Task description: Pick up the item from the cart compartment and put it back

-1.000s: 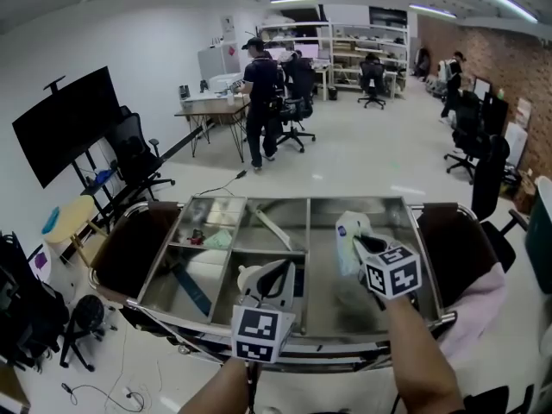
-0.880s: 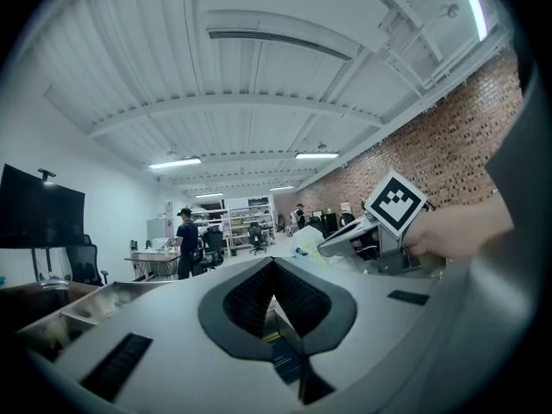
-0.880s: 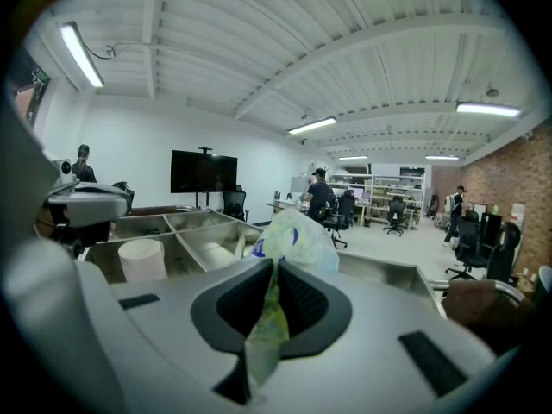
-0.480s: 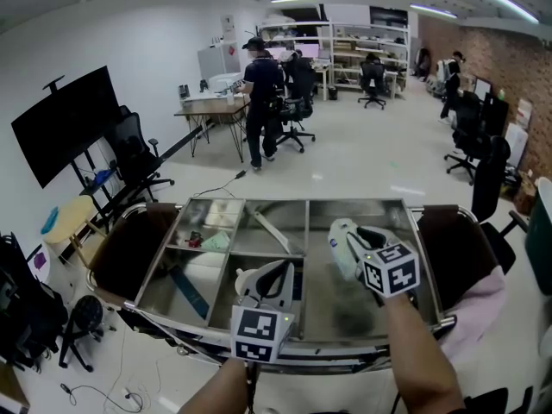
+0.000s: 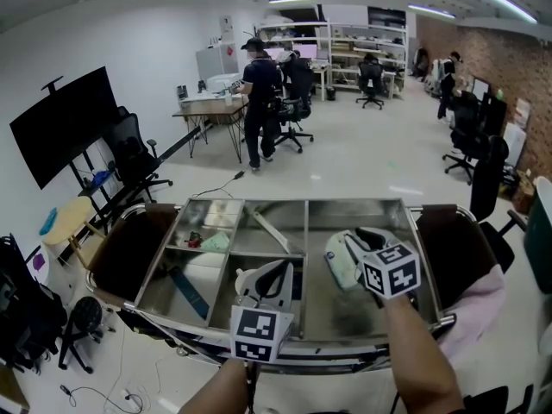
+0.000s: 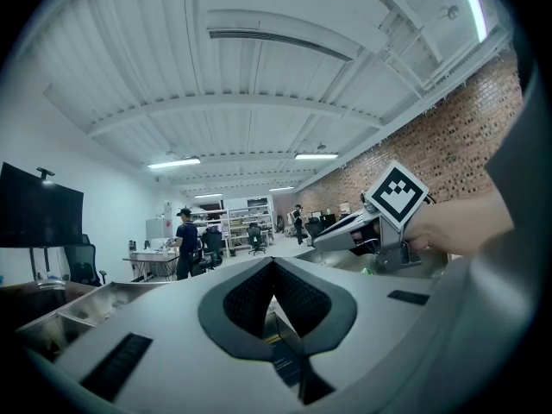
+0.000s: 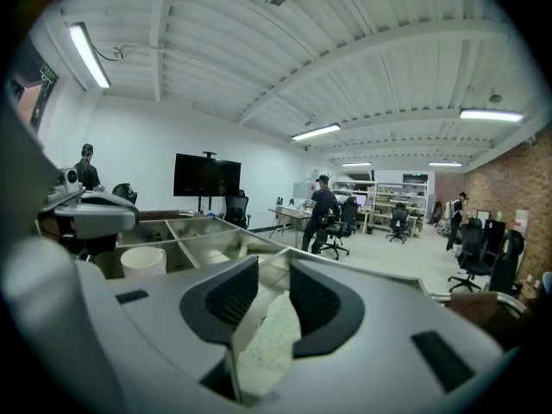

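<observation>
Steel cart [image 5: 285, 203] fills the head view, left gripper [image 5: 266, 272] over its middle, pale item [image 5: 339, 264] over the right compartment; left gripper view, pads pressed together, empty; right gripper view, the right gripper [image 7: 263, 287] has just been opening, item loose between its jaws.

Nothing legible from where I stand — only black-and-white square markers on the left gripper's cube [image 5: 256, 335] and the right gripper's cube [image 5: 392, 270] — no lettering.

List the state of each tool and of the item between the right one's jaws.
left tool, shut and empty.
right tool, open; its jaws have just been opening, with the pale item between them.
pale item, tilted over the cart's right compartment, a gap at one pad.
</observation>
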Demonstrator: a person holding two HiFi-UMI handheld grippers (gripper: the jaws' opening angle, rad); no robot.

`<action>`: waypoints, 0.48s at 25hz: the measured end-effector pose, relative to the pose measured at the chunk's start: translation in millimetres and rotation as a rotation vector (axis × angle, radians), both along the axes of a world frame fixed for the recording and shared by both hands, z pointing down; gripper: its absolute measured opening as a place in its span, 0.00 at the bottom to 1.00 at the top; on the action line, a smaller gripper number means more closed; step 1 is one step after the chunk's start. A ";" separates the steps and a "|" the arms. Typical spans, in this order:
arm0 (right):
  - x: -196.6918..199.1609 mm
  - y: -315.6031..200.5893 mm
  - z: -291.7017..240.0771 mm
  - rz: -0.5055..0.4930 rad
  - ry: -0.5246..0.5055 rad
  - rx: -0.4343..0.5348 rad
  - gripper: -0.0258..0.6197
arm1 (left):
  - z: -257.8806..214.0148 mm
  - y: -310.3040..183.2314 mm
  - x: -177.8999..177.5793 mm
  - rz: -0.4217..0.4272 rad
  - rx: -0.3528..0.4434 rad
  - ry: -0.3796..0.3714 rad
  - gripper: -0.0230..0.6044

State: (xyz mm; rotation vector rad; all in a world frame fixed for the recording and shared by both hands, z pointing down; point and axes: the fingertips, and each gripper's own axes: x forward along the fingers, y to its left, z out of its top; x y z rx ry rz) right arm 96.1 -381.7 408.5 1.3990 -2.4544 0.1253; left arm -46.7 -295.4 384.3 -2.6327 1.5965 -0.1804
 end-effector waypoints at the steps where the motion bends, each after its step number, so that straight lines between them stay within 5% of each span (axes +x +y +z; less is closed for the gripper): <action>1: -0.2 1.2 -1.0 0.001 -0.001 0.001 0.25 | -0.4 0.4 -0.6 0.000 0.000 0.000 0.04; 12: -2.2 26.3 -20.8 -0.007 -0.014 0.033 0.22 | -3.6 12.5 -0.3 0.009 0.004 0.007 0.04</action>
